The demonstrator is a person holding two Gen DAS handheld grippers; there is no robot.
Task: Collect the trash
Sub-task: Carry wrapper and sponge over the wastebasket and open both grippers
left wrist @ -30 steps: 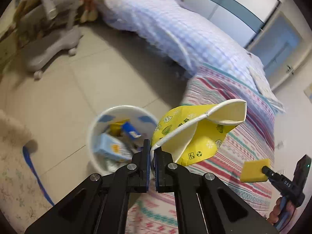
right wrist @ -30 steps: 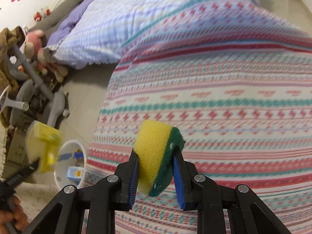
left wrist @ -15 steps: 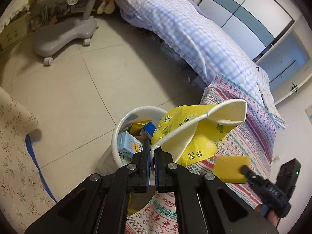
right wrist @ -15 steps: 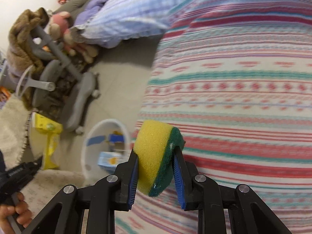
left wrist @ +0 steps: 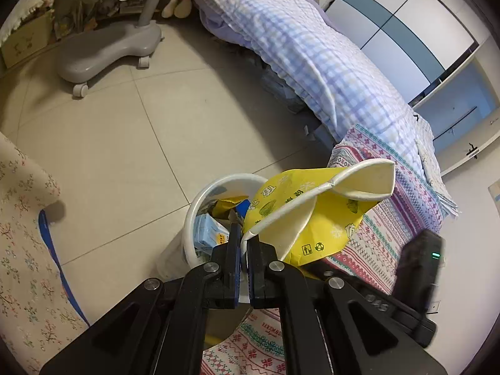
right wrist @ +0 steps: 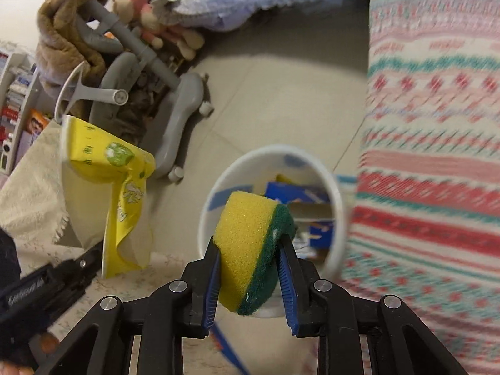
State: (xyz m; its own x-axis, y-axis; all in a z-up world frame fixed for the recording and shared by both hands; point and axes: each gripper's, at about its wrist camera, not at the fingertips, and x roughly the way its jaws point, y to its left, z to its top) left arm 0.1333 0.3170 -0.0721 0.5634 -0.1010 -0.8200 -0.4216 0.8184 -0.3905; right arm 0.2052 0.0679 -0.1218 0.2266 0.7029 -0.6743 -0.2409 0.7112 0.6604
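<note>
My left gripper (left wrist: 244,243) is shut on the rim of a crushed yellow paper cup (left wrist: 315,209) and holds it above a white trash bin (left wrist: 200,197) on the floor. The bin holds cartons and wrappers. My right gripper (right wrist: 248,250) is shut on a yellow and green sponge (right wrist: 247,234), which hangs just above the same bin (right wrist: 331,187). In the right wrist view the yellow cup (right wrist: 115,168) shows at the left, beside the bin. The right gripper's body (left wrist: 415,268) shows at the lower right of the left wrist view.
A bed with a striped blanket (left wrist: 390,218) stands right beside the bin. A checked quilt (left wrist: 297,50) lies further along it. A grey wheeled chair base (left wrist: 103,53) stands across the tiled floor. A floral cloth (left wrist: 22,234) lies at the left.
Both grippers have moved toward the bin. The sponge has swung from over the striped blanket to just above the bin's opening. The cup has come closer to the bin.
</note>
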